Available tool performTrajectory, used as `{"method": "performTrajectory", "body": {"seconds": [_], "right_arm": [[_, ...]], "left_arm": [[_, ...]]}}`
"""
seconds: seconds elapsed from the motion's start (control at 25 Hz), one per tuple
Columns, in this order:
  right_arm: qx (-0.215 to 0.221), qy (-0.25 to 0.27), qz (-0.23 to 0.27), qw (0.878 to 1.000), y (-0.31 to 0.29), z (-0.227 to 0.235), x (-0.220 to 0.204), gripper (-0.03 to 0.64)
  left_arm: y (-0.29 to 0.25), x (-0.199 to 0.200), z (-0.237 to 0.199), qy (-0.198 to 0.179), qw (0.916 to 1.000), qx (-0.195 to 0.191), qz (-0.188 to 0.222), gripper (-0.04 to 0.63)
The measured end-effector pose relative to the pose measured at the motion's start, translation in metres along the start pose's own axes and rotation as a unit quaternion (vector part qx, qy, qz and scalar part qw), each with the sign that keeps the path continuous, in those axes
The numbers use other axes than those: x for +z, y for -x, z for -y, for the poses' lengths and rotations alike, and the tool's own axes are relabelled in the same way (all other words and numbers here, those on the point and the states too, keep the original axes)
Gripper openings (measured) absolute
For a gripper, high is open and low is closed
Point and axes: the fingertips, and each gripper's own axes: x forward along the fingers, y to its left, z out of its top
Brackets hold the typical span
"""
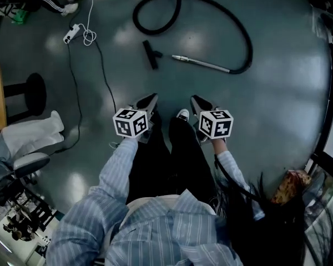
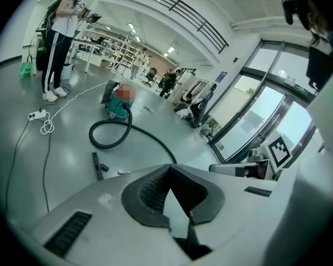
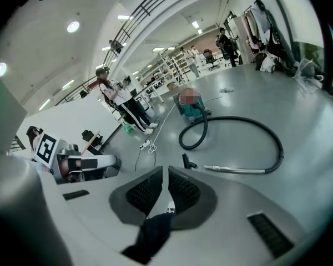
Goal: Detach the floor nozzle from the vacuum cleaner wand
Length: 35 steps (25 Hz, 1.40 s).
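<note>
We hold the left hand-held gripper [image 1: 149, 100] and right hand-held gripper [image 1: 196, 101] closed and empty; the floor nozzle [image 1: 151, 54], loose just left of the wand [image 1: 202, 63], could be kicked underfoot.

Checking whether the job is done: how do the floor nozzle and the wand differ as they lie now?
The floor nozzle is black, short, T-shaped; the wand is silvery, long, straight. The wand joins the hose at one end; the floor nozzle joins nothing, a gap of floor separating it from the wand. Both lie flat on the floor.
</note>
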Motion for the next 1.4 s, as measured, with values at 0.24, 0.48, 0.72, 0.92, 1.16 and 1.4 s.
{"method": "performTrajectory", "body": {"seconds": [0.24,0.48,0.72,0.92,1.16,1.4], "right_arm": [[-0.008,0.030,-0.001,1.000,0.013,-0.061,-0.009,0.040],[-0.023,0.037,0.032,0.999,0.016,-0.122,-0.005,0.040],[-0.033,0.002,0.073,0.997,0.014,-0.201,-0.030,0.040],[-0.047,0.004,0.071,0.996,-0.001,-0.262,-0.064,0.040],[-0.057,0.021,0.056,0.997,0.019,-0.296,-0.102,0.040],[-0.054,0.030,0.055,0.997,0.080,-0.284,-0.142,0.040]], "left_arm": [[0.083,-0.004,0.011,-0.058,0.9983,-0.003,-0.001,0.006],[0.159,0.006,-0.009,-0.043,0.9977,-0.007,0.051,0.005],[0.256,-0.009,-0.035,-0.014,0.9948,-0.021,0.099,0.006],[0.314,-0.032,-0.087,-0.046,0.9949,-0.020,0.087,0.006],[0.343,-0.054,-0.082,-0.014,0.9924,-0.061,0.106,0.006],[0.340,-0.094,-0.013,-0.012,0.9905,-0.086,0.106,0.006]]}}
